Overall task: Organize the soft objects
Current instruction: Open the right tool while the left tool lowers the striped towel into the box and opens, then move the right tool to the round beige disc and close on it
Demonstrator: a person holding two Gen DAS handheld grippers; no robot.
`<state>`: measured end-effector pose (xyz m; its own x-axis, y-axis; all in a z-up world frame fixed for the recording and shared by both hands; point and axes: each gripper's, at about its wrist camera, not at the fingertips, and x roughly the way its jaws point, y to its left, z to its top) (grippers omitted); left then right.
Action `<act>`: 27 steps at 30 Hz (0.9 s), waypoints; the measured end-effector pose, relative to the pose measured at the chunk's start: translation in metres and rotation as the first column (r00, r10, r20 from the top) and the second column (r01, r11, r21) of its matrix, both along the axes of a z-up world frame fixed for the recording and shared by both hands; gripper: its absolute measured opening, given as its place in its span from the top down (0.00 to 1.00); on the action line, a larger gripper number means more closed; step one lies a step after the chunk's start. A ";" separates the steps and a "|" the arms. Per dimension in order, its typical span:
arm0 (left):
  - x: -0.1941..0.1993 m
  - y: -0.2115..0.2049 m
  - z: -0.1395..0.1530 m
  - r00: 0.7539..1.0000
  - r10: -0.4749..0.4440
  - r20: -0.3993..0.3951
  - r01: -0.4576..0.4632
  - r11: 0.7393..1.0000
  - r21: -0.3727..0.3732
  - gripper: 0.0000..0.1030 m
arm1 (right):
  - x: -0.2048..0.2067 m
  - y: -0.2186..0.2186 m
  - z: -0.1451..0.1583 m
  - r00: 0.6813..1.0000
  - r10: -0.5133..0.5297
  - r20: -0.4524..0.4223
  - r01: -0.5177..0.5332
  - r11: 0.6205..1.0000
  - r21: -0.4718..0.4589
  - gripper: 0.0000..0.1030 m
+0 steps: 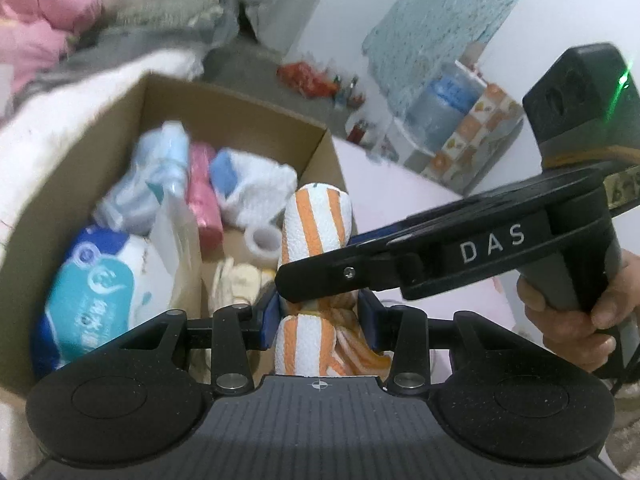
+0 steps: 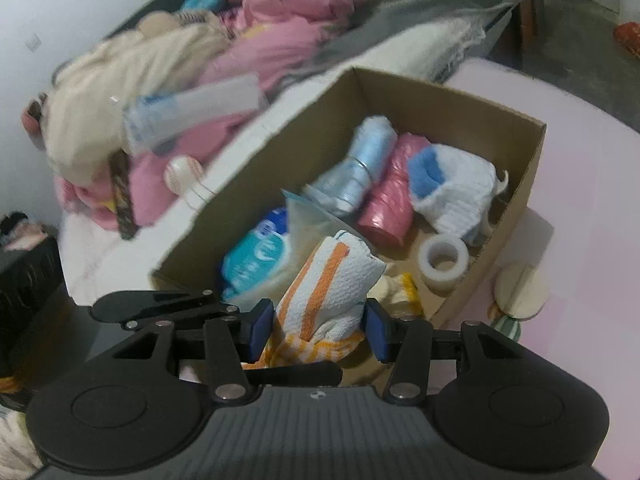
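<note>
Tilting downward, both grippers, left [image 1: 320, 320] and right [image 2: 318, 330], pinch the rolled towel [image 1: 316, 224] together.

Inside the cardboard box [image 2: 444, 100]: tape roll [image 2: 442, 259] near its right wall, tissue pack [image 2: 256, 258] at left.

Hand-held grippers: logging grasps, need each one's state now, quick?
Left hand-held gripper: closed on the orange-striped rolled towel.
Right hand-held gripper: closed on the same towel, above the cardboard box.

Black grippers [image 1: 320, 320], blue-padded jaws, white "DAS" lettering, green light.
</note>
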<state>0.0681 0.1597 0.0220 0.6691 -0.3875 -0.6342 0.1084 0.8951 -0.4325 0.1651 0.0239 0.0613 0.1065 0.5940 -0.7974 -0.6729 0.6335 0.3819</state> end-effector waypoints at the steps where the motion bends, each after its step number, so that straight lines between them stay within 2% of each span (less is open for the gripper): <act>1: 0.002 0.000 -0.003 1.000 -0.005 -0.012 0.005 1.000 -0.006 0.60 | -0.001 0.001 -0.002 1.000 0.006 0.012 -0.006 1.000 -0.018 0.86; 5: 0.012 -0.004 -0.012 0.998 -0.027 -0.052 0.026 1.000 -0.013 0.60 | 0.001 0.005 -0.003 0.998 0.019 0.068 -0.015 0.998 -0.062 0.73; 9: 0.015 -0.002 -0.019 0.996 -0.031 -0.082 0.029 0.999 -0.018 0.59 | 0.005 0.005 -0.003 0.998 0.019 0.066 -0.015 0.998 -0.066 0.73; 13: 0.017 -0.002 -0.023 0.994 -0.030 -0.101 0.027 0.999 -0.024 0.52 | 0.008 -0.002 -0.001 0.998 0.012 0.064 -0.009 0.999 -0.048 0.73; 14: 0.017 -0.002 -0.023 0.995 -0.033 -0.098 0.030 0.999 -0.028 0.49 | 0.008 -0.004 0.000 0.998 0.009 0.065 -0.006 0.999 -0.043 0.73; 18: 0.020 -0.001 -0.022 0.997 -0.024 -0.076 0.023 1.000 -0.013 0.46 | 0.007 -0.015 0.008 0.996 -0.017 0.084 0.018 1.000 -0.006 0.73; 24: 0.015 -0.002 -0.013 1.000 -0.001 -0.029 0.001 1.000 0.013 0.29 | 0.015 -0.054 0.025 0.986 -0.112 0.123 0.099 0.989 0.107 0.73; 27: 0.011 -0.003 -0.009 1.000 0.007 -0.002 -0.007 0.999 0.034 0.19 | 0.027 -0.075 0.024 0.977 -0.169 0.128 0.154 0.981 0.121 0.73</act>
<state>0.0788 0.1572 0.0127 0.6707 -0.3605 -0.6482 0.1011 0.9102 -0.4017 0.1918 -0.0509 0.0854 0.3119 0.6426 -0.6998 -0.6156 0.6978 0.3663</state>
